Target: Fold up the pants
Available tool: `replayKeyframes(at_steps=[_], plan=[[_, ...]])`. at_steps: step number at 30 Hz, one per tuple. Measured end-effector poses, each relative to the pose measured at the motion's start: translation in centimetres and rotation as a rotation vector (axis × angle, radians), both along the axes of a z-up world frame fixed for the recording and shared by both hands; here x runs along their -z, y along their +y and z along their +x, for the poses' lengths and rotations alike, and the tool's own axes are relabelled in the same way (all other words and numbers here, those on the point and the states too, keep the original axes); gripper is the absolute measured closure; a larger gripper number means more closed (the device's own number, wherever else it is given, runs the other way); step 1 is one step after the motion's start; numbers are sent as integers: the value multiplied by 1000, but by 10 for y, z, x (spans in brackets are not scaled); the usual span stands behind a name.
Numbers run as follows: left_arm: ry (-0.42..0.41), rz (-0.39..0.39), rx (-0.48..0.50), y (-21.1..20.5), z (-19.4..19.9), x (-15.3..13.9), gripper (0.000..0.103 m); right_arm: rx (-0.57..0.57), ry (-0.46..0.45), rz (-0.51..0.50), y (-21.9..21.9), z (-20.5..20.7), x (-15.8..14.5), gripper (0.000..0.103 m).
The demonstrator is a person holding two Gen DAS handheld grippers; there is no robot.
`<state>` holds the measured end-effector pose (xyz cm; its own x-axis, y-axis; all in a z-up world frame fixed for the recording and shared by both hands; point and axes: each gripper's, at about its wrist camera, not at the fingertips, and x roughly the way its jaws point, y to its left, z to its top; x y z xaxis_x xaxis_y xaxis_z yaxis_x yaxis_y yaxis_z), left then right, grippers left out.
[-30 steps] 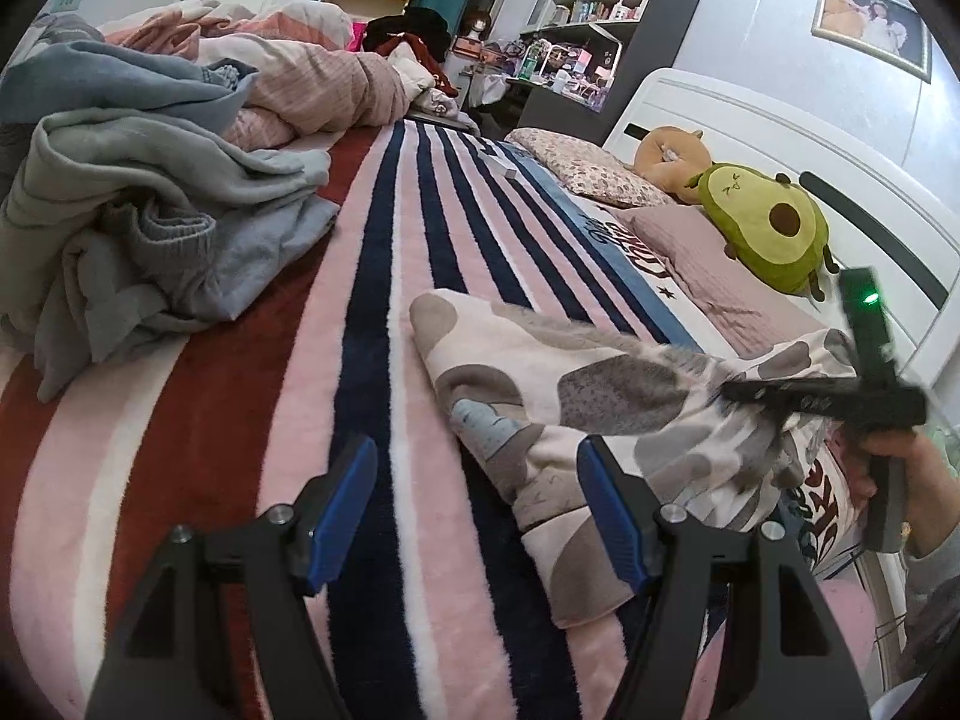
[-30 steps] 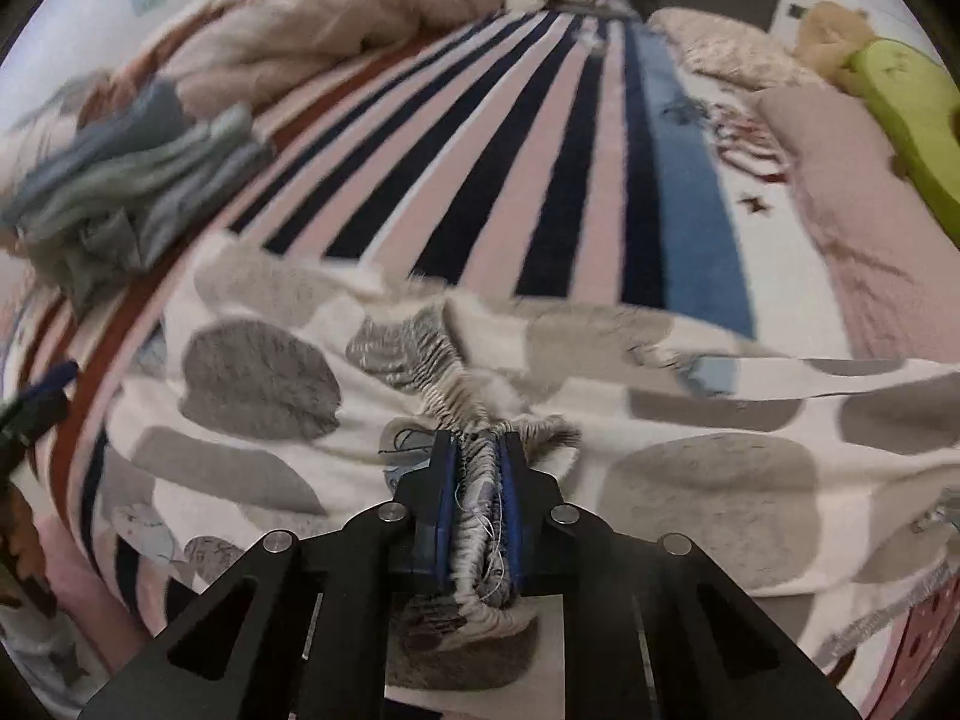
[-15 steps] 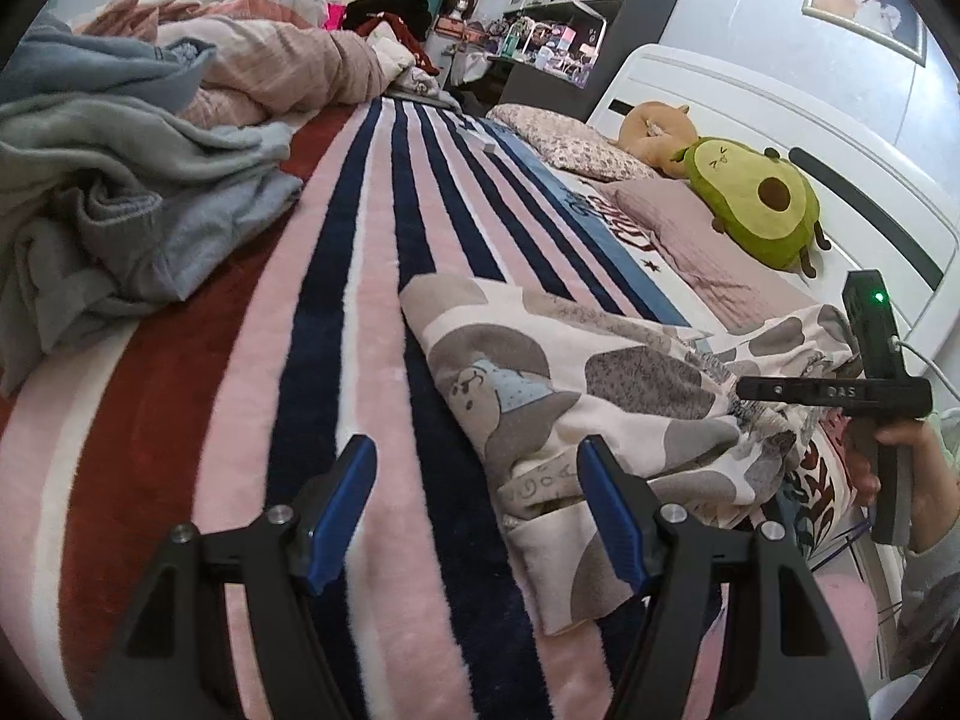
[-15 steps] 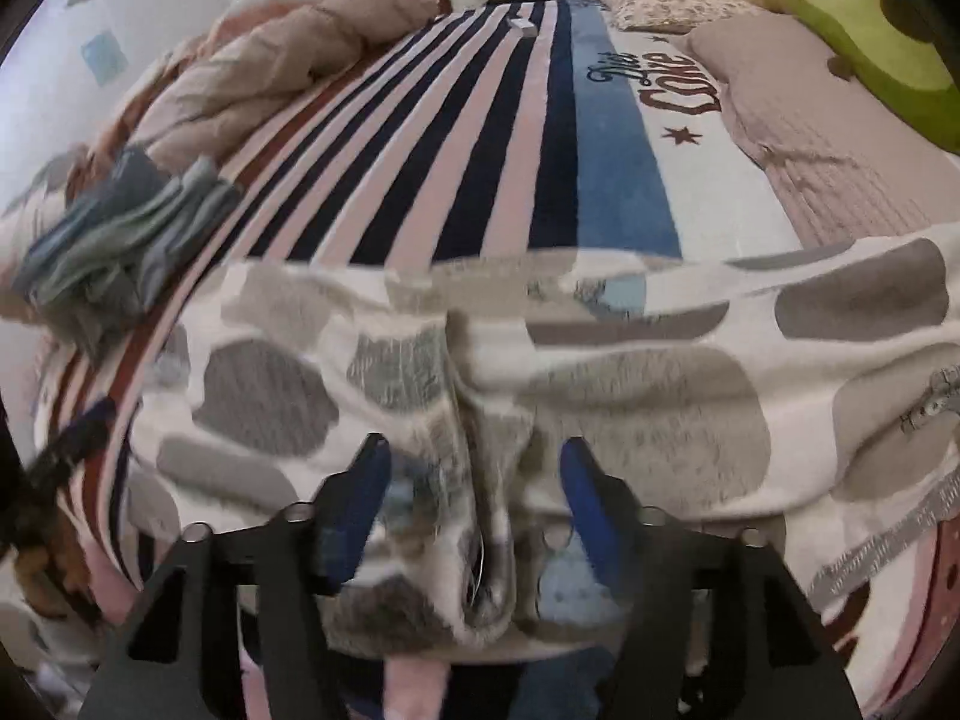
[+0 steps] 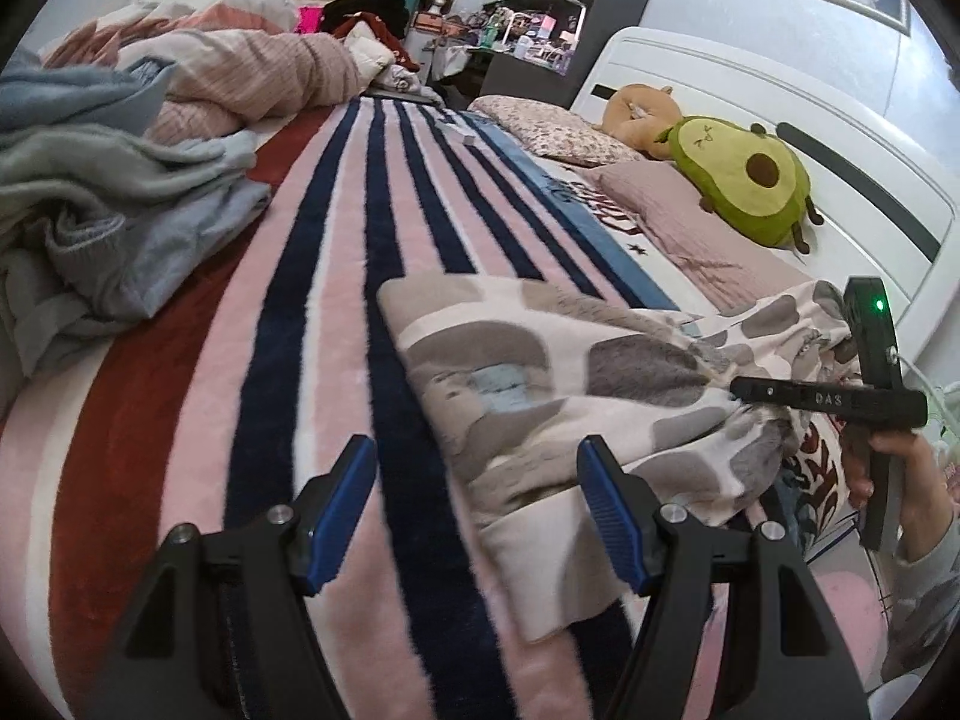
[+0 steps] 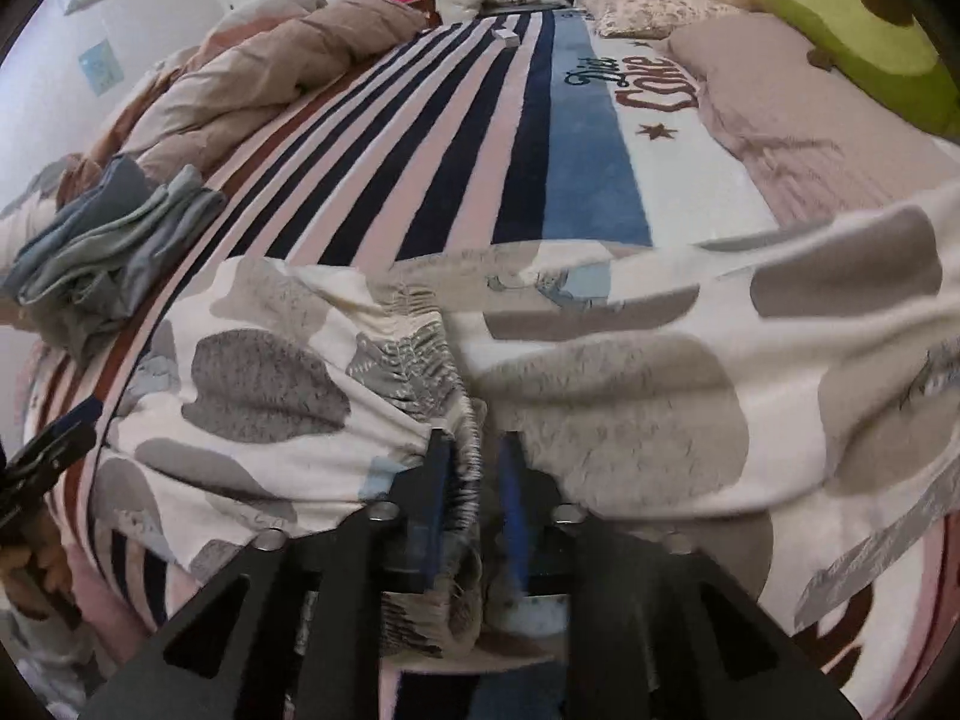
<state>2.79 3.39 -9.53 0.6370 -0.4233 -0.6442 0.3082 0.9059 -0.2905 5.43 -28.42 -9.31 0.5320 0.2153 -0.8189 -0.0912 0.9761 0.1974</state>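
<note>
Right gripper (image 6: 471, 480): the 2 blue-padded fingers (image 6: 433, 498) are pressed together on the gathered elastic waistband (image 6: 414, 360) of the pants (image 6: 600, 396). A bunch of ruched fabric sits between the pads and hangs out below them. In the left wrist view this gripper (image 5: 744, 390) appears at the right edge, its tip buried in the cloth, with the right hand (image 5: 894, 468) around the handle.

Left gripper (image 5: 477, 498): the 2 fingers (image 5: 345, 498) are spread wide and hold nothing. The gripper hovers above the blanket (image 5: 300, 360). Its right finger is just beside the near edge of the pants; contact cannot be confirmed.

Pants (image 5: 570, 372): cream with grey blotches, lying rumpled across the striped blanket on the bed, near its front edge. One end extends toward the pink pillow (image 5: 678, 216).

Surroundings: a heap of grey and blue clothes (image 5: 102, 204) lies to the left, well apart from the pants. An avocado plush (image 5: 744, 180) rests against the white headboard (image 5: 780, 102).
</note>
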Motion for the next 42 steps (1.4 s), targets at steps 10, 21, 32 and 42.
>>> replayKeyframes(at_steps=[10, 21, 32, 42], plan=[[-30, 21, -18, -26, -3, -23, 37, 404, -202, -54, -147, -80, -28, 29], [-33, 89, -90, -38, 5, -27, 29, 406, -223, 150, -206, -66, -6, 28], [-22, 126, -162, -30, 6, -21, 28, 418, -286, 85, -186, -68, -7, 65], [-56, 117, -166, -21, -2, -26, 28, 379, -307, 32, -164, -47, -27, 93]])
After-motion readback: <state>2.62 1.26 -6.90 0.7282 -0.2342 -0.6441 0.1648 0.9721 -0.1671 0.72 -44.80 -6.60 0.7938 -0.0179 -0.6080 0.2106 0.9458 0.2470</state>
